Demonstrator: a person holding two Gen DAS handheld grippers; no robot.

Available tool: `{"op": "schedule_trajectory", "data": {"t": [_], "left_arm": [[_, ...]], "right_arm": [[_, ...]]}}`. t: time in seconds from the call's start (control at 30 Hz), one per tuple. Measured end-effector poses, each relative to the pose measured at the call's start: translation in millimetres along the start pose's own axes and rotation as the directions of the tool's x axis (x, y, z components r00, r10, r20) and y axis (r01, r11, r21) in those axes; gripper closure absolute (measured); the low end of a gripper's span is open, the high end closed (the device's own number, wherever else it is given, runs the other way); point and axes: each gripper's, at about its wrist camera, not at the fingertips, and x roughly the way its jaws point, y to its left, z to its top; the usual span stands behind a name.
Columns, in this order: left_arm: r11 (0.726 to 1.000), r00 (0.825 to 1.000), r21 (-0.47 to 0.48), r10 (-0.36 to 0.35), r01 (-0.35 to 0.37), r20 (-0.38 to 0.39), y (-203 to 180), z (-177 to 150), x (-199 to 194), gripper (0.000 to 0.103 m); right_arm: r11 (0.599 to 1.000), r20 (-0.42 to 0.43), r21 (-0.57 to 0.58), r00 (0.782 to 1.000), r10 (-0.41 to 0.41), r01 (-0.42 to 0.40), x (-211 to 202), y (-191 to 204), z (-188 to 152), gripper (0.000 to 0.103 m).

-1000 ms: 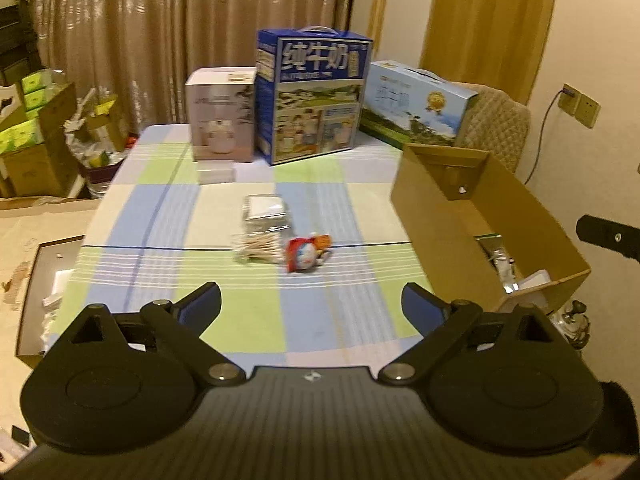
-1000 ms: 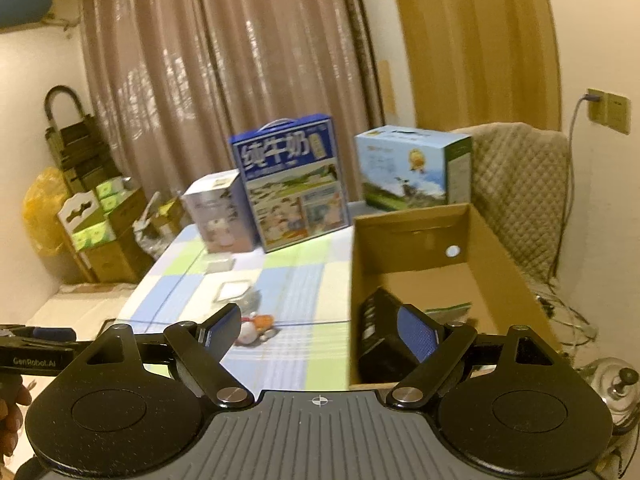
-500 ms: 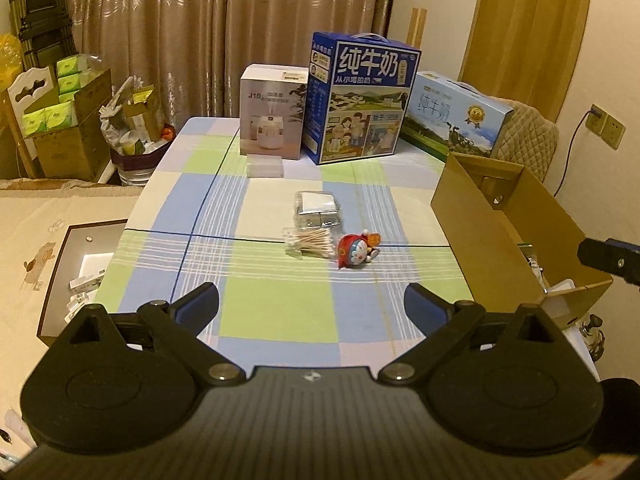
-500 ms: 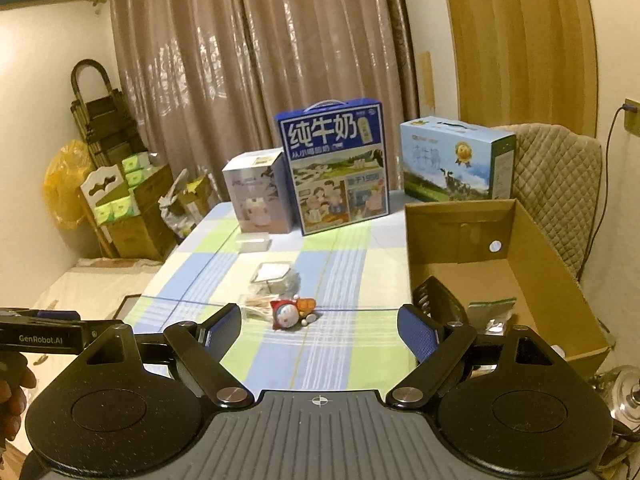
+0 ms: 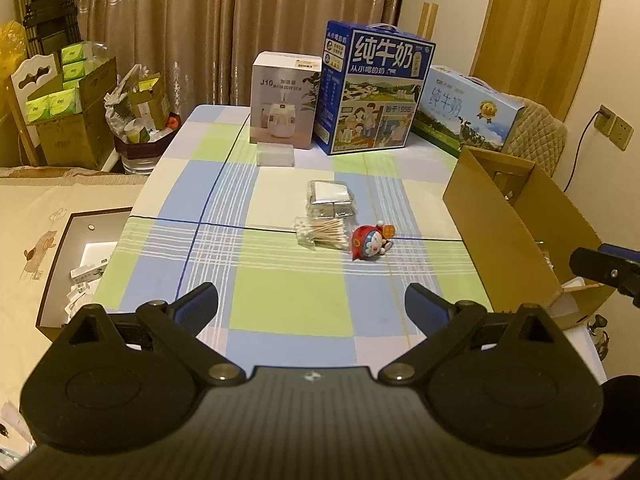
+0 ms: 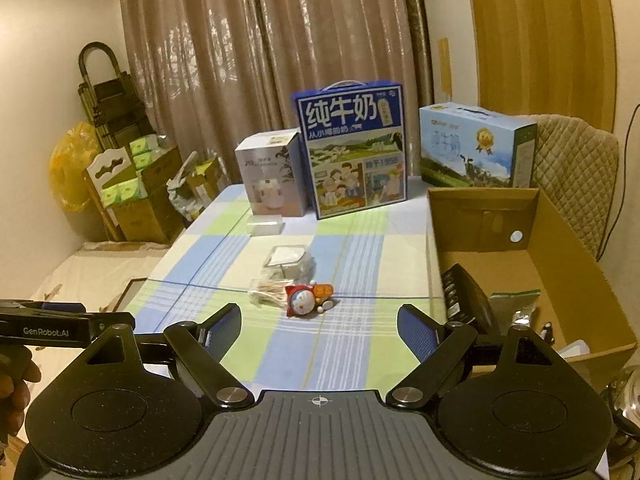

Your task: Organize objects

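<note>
Toy figure [image 5: 370,242]: small, red and blue, lying on its side near the centre of the left wrist frame, on the checked tablecloth [image 5: 280,304]; just right of centre in the right wrist frame [image 6: 306,300].

Cotton swabs [image 5: 322,234]: clear packet, just left of the toy, nearly touching it.

Clear plastic case [image 5: 330,198]: holds white squares; directly above the swabs in the frame, edges close together.

Small translucent box [image 5: 275,155]: higher in the frame, just in front of the white humidifier carton [image 5: 285,106].

Blue milk carton [image 5: 370,88]: upright, upper centre, right of the humidifier carton. Pale blue milk carton [image 5: 468,114]: further right, lying lower.

Cardboard box [image 5: 508,240]: open-topped, at the right edge of the frame beside the table; inside, seen from the right wrist view, a black object [image 6: 464,296] and a green-topped bag [image 6: 514,302].

Left gripper [image 5: 311,304]: jaws spread wide, nothing between them, low in the frame, well short of the toy.

Right gripper [image 6: 319,326]: jaws likewise spread wide and empty, above the near table edge.

Hand [image 6: 14,384]: partly visible at lower left of the right wrist frame.
</note>
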Motion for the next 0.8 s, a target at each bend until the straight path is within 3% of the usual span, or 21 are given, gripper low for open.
{"op": "schedule_trajectory", "data": {"t": [0.43, 0.8], "left_arm": [[1.0, 1.0, 0.001, 0.011, -0.011, -0.023, 14.3, 4.6, 32.4, 0.002], [1.0, 0.997, -0.015, 0.023, -0.024, -0.078, 30.0, 9.6, 88.2, 0.001]], "right_arm": [[1.0, -0.055, -0.007, 0.998, 0.017, -0.017, 50.7, 2.6, -7.1, 0.02], [0.998, -0.097, -0.047, 0.995, 0.027, -0.032, 115.1, 2.1, -12.0, 0.02]]}}
